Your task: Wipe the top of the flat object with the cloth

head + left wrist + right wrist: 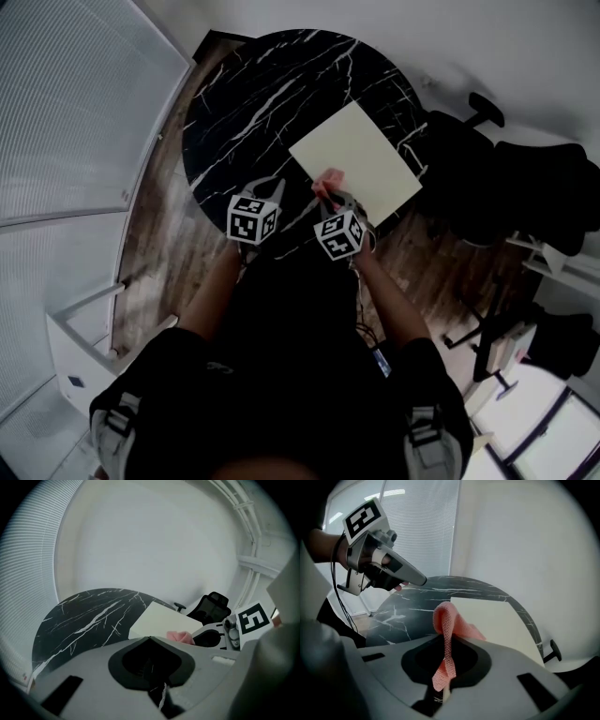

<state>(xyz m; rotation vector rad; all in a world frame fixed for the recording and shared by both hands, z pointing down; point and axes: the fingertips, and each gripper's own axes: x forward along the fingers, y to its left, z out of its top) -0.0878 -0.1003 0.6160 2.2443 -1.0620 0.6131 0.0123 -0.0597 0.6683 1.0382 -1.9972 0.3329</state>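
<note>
A cream flat board (356,159) lies on the right part of the round black marble table (244,103). My right gripper (330,195) is shut on a pink cloth (328,179), held at the board's near corner. In the right gripper view the cloth (446,630) rises from between the jaws and folds over towards the board (497,620). My left gripper (271,187) hovers over the table's near edge, left of the board, with its jaws together and nothing in them. It shows in the right gripper view as well, where the left gripper (421,580) tapers to a closed point.
A black office chair (473,155) stands just past the table's right edge, with more dark chairs (553,202) further right. White slatted blinds (66,103) run along the left. Wood floor (155,281) shows around the table.
</note>
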